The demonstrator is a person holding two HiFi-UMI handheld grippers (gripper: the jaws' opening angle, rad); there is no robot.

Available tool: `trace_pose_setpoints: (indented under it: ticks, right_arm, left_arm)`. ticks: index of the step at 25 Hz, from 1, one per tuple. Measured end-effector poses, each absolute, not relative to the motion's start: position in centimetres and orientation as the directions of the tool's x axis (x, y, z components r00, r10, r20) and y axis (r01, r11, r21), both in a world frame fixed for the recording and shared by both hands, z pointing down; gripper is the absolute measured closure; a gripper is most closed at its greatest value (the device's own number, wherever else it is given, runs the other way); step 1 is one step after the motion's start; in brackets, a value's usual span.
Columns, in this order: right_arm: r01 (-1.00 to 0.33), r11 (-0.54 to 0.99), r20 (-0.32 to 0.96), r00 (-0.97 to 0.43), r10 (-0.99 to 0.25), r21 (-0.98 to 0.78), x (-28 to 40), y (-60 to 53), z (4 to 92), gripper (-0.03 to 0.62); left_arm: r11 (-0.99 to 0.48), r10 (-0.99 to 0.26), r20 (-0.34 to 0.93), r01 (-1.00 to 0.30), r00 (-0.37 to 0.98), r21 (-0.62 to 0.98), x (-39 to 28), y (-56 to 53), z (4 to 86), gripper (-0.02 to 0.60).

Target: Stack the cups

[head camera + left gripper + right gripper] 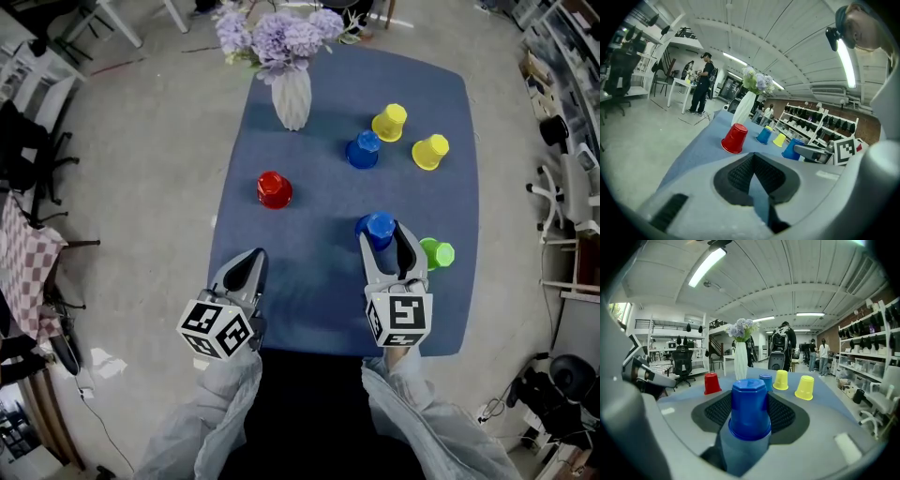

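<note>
My right gripper (383,234) is shut on a blue cup (379,225), held upside down; in the right gripper view the blue cup (750,408) fills the space between both pads. A green cup (437,254) stands just right of that gripper. Farther back on the blue-covered table (309,300) stand a red cup (274,189), a second blue cup (363,150) and two yellow cups (390,123) (430,152), all upside down. My left gripper (251,261) hovers near the table's front left, shut and holding nothing, with the red cup (735,138) well ahead of it.
A white vase (292,94) with purple flowers stands at the table's far edge. Grey floor surrounds the table, with chairs at the left (33,150) and shelving and chairs at the right (572,187). People stand far off across the room (701,84).
</note>
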State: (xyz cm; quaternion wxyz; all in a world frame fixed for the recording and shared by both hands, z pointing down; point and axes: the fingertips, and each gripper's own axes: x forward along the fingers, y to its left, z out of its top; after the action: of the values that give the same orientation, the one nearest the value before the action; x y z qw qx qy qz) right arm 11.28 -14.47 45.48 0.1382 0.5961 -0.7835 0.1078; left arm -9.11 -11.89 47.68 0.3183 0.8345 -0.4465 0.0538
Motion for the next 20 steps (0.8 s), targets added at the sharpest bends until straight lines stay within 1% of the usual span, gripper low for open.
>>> trace_pose_setpoints:
  ticks: [14, 20]
  right_arm:
    - [-0.965, 0.261, 0.312, -0.260, -0.914, -0.037, 6.5, -7.9, 42.6, 0.352]
    - [-0.952, 0.301, 0.315, -0.302, -0.900, -0.052, 3.4, -6.3, 42.8, 0.352]
  left_arm:
    - [-0.445, -0.721, 0.332, -0.773, 0.608, 0.452, -13.9, -6.7, 45.3, 0.583]
    - [-0.432, -0.732, 0.335, -0.785, 0.593, 0.444, -16.0, -4.3, 45.3, 0.583]
